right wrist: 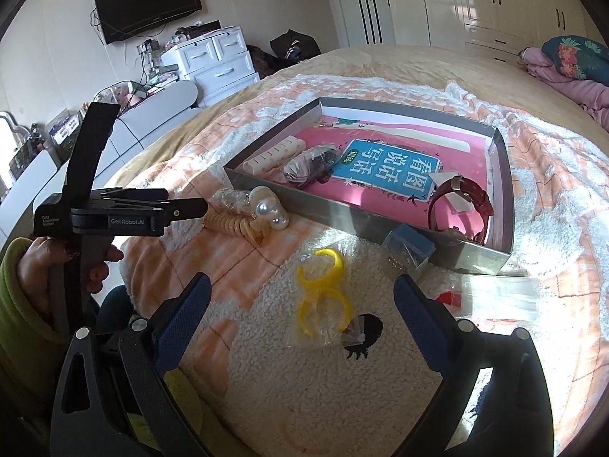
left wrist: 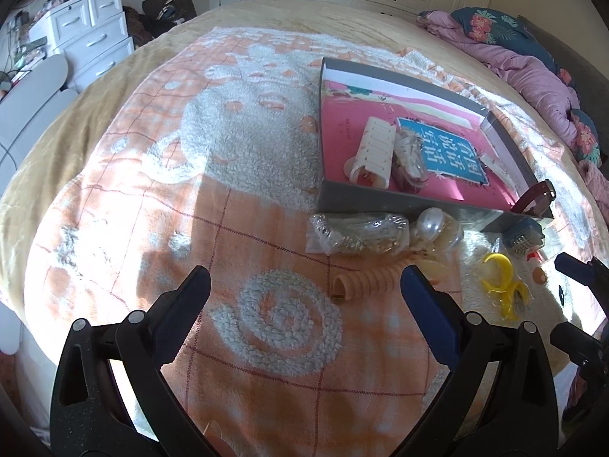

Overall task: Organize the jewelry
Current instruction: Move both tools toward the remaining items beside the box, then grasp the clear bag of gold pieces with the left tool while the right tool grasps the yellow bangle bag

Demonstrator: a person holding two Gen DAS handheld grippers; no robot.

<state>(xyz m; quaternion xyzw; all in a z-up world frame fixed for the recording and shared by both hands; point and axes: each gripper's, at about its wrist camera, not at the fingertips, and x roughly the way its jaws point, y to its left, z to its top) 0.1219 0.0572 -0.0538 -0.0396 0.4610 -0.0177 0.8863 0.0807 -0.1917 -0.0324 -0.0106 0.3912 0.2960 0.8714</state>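
A grey tray (left wrist: 380,200) (right wrist: 380,228) lies on the blanket with a pink book inside, a cream hair clip (left wrist: 375,150), a bagged dark item (right wrist: 312,162) and a red watch (right wrist: 464,202). In front of the tray lie a bagged silver chain (left wrist: 354,234), a pearl piece (left wrist: 432,222) (right wrist: 266,209), a beige spiral hair tie (left wrist: 365,282) (right wrist: 228,224) and bagged yellow rings (left wrist: 500,278) (right wrist: 323,289). My left gripper (left wrist: 306,285) is open, the spiral tie just ahead between its fingers. My right gripper (right wrist: 302,291) is open over the yellow rings.
A small blue box (right wrist: 413,245) and a clear packet with a red bit (right wrist: 495,295) rest by the tray's near corner. White drawers (right wrist: 213,61), a wall TV (right wrist: 148,2), wardrobes (right wrist: 495,3) and pink bedding (left wrist: 533,68) ring the bed. A hand in a green sleeve (right wrist: 23,285) holds the left gripper.
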